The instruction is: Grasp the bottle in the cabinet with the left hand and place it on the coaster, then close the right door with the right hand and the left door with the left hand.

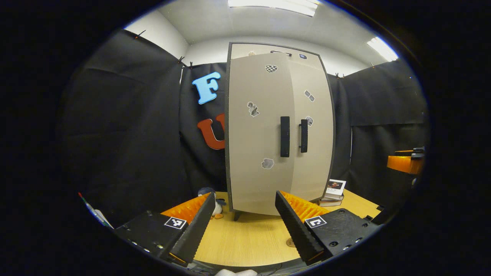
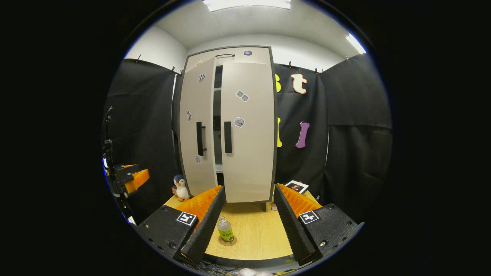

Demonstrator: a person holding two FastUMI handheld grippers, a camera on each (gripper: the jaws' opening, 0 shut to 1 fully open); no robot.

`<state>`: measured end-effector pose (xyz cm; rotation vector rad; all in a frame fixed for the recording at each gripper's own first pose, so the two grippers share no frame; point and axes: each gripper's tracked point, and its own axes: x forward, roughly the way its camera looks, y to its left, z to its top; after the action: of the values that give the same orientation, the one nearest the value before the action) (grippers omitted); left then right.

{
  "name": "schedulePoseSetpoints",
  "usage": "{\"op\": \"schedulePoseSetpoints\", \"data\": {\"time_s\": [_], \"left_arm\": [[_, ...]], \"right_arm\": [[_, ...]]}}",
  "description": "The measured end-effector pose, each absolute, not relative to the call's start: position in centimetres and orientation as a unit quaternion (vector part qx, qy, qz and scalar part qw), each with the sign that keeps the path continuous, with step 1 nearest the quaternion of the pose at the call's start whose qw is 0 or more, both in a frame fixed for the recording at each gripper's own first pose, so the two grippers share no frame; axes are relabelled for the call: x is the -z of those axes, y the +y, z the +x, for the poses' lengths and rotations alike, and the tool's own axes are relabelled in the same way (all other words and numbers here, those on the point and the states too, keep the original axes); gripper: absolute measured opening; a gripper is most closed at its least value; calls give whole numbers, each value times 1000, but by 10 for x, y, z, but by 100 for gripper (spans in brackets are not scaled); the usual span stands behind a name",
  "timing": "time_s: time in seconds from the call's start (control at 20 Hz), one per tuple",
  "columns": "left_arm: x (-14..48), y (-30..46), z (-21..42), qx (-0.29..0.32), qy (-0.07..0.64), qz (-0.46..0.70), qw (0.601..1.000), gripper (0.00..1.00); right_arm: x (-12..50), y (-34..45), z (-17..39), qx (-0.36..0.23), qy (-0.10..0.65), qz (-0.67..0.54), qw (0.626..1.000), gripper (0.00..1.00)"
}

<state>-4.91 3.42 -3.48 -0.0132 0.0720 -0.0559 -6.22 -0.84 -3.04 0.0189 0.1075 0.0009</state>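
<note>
Bottle upright on coaster, lower centre of right gripper view | right door nearly flush, left door ajar | rigid panels, likely swing lightly; push beside handle | both hand-held grippers released, empty

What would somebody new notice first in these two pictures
The tall pale cabinet stands at the back of the wooden table, its right door shut and its left door ajar with a dark gap between them. In front of it, in the right gripper view, the bottle stands upright on the coaster. A toy penguin sits at the cabinet's left foot.
</note>
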Motion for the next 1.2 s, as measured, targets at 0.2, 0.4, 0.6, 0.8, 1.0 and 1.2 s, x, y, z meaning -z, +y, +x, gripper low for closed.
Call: {"op": "schedulePoseSetpoints", "data": {"time_s": [0.2,0.4,0.6,0.8,1.0,1.2], "left_arm": [[27,44,-67,12,29,3,999,96],[23,43,-75,7,27,-4,1000,96],[18,44,-80,2,23,-4,1000,96],[9,42,-78,3,17,-8,1000,96],[7,32,-71,8,12,-10,1000,96],[4,27,-64,13,9,-9,1000,96]], "right_arm": [[26,2,-58,-2,45,15,999,81],[21,1,-58,2,35,3,999,82],[20,1,-56,-2,32,2,999,82],[21,-3,-54,1,34,5,999,82],[18,-9,-54,7,30,-4,1000,82],[12,-17,-53,14,26,-3,1000,82]]}}
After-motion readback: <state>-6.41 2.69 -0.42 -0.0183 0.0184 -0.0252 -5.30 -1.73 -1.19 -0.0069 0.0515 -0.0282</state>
